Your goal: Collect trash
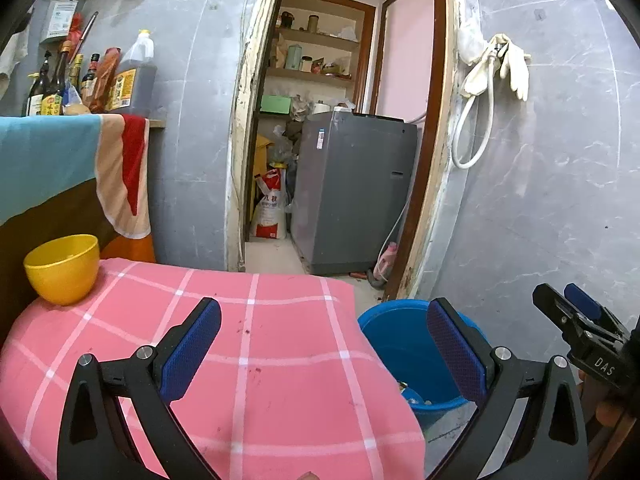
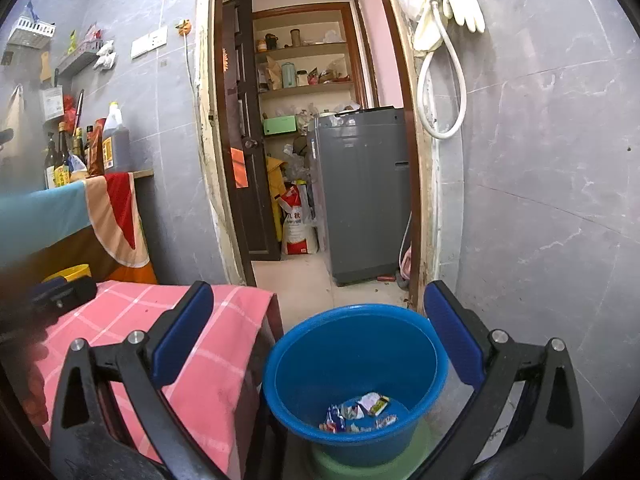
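A blue bucket [image 2: 356, 376] stands on a green stool beside the table, with several crumpled wrappers [image 2: 358, 414] lying in its bottom. My right gripper [image 2: 318, 336] hangs above and in front of the bucket, jaws wide open and empty. My left gripper [image 1: 324, 344] is open and empty over the pink checked tablecloth [image 1: 256, 360], at the table's right end, with the bucket [image 1: 400, 344] partly behind its right finger. The right gripper [image 1: 576, 316] shows at the right edge of the left wrist view. The left gripper's blurred body appears at the left edge of the right wrist view.
A yellow bowl [image 1: 62, 268] sits on the table's far left corner. Bottles [image 1: 80, 80] crowd a shelf behind a draped towel [image 1: 124, 176]. An open doorway [image 2: 320, 200] leads to a grey washing machine [image 2: 360, 192]. Gloves and a hose [image 2: 444, 40] hang on the tiled wall.
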Demonstrator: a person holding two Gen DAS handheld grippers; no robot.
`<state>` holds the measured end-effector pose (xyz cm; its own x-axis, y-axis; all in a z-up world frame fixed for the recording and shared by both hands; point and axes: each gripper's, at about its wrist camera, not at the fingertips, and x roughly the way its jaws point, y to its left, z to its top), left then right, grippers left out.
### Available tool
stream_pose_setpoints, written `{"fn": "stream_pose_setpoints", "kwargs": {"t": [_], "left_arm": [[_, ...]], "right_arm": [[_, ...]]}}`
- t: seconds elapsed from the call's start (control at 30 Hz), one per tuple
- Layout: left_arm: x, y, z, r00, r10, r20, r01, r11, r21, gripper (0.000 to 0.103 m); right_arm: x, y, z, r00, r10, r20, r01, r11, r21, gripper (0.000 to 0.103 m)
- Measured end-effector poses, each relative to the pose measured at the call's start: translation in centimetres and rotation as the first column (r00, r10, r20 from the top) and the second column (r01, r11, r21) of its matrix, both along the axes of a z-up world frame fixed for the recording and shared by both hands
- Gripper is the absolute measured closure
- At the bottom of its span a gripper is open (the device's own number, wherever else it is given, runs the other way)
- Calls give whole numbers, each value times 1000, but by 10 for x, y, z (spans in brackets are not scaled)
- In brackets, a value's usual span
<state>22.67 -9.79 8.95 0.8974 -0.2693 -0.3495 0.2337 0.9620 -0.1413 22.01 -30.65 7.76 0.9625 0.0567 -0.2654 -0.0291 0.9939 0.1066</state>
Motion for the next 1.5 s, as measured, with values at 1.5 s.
{"fn": "stream_pose_setpoints", "kwargs": {"t": [1.5], "left_arm": [[-199, 49, -68, 968, 219, 121, -223, 975, 15, 2]], "right_arm": [[-190, 75, -49, 989, -13, 145, 33, 990, -137, 0]]}}
